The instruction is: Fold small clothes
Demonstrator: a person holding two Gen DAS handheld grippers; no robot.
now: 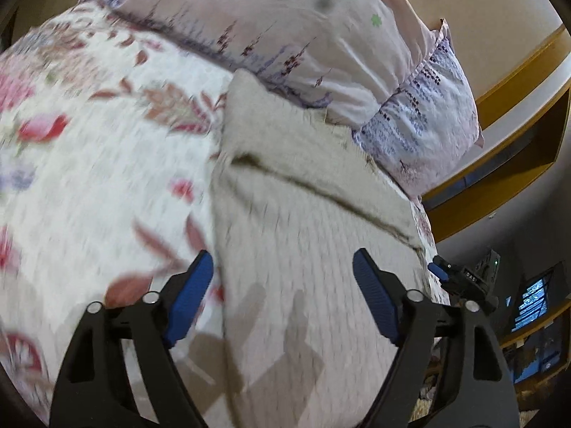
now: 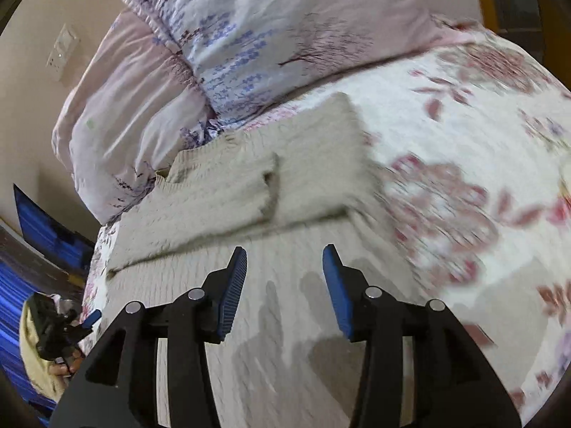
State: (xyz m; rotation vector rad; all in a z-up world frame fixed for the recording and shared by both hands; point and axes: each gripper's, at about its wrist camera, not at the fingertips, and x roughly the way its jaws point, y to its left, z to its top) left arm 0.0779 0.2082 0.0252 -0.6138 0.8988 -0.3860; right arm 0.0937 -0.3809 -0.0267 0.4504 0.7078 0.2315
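Note:
A cream knitted sweater [image 1: 303, 185] lies flat on the floral bedspread [image 1: 89, 142], with a fold line running across it. In the right wrist view the sweater [image 2: 221, 192] has a sleeve [image 2: 228, 178] folded across its chest, neck toward the pillows. My left gripper [image 1: 282, 255] hovers over the sweater's left part, open, with nothing between its blue pads [image 1: 192, 296]. My right gripper [image 2: 285, 249] hangs over the sweater's lower body, its jaws moderately apart and empty. Each gripper shows at the edge of the other's view: the right gripper [image 1: 440, 273], and the left gripper [image 2: 89, 319] held by a hand.
Two pale lilac pillows [image 1: 285, 28] with a flower print lie just beyond the sweater, also the pillows [image 2: 285, 28] in the right wrist view. A wooden shelf [image 1: 517, 82] runs along the wall behind. The bedspread [image 2: 464, 142] stretches right of the sweater. A wall socket [image 2: 62, 51] sits at left.

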